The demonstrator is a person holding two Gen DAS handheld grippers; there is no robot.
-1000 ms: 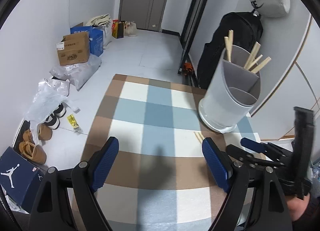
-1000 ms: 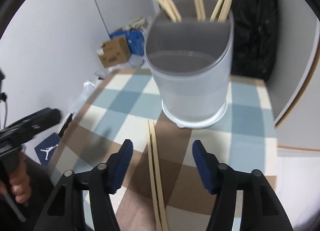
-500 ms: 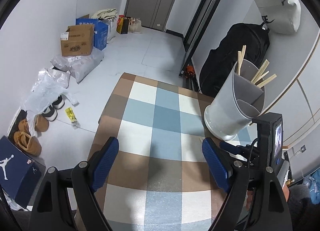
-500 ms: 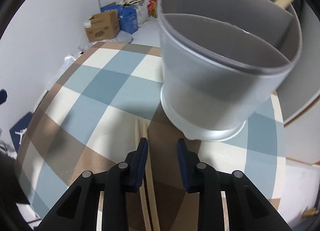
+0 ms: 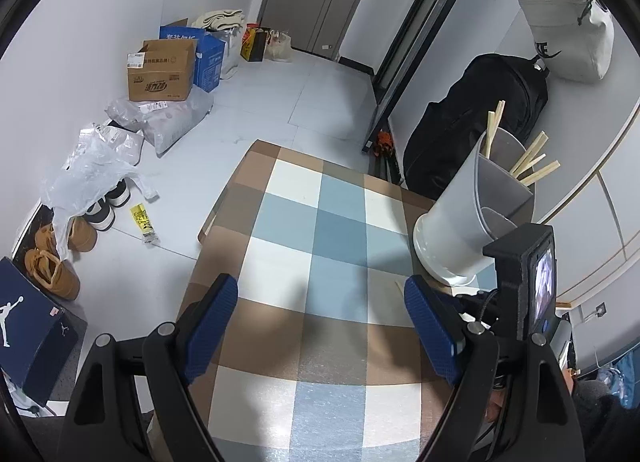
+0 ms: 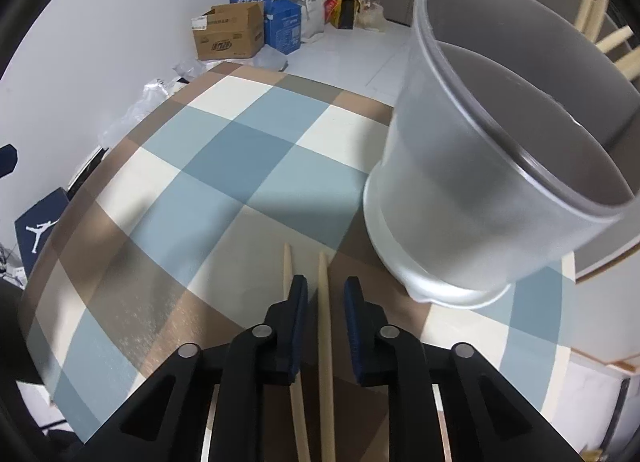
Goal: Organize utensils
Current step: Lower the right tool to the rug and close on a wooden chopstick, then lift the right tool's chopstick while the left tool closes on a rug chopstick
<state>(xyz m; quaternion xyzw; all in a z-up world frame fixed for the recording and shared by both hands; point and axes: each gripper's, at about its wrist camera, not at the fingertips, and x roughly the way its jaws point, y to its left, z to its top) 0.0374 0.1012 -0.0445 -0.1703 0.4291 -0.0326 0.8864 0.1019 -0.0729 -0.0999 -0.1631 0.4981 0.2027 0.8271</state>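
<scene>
Now right gripper (image 6: 326, 296) narrowed around one chopstick (image 6: 325, 342), second chopstick (image 6: 289, 274) just outside, left gripper (image 5: 320, 322) wide, empty.

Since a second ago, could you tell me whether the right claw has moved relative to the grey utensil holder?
Yes. The right claw has come in towards the grey utensil holder, and its jaws have just been closing, with one chopstick between them.

Both the left gripper (image 5: 316, 326) and the right gripper (image 6: 326, 298) are built of matte black angular plastic arms joined by round silver screws, each arm ending in a ribbed dark-blue pad that lines the inner face of the jaws.
</scene>
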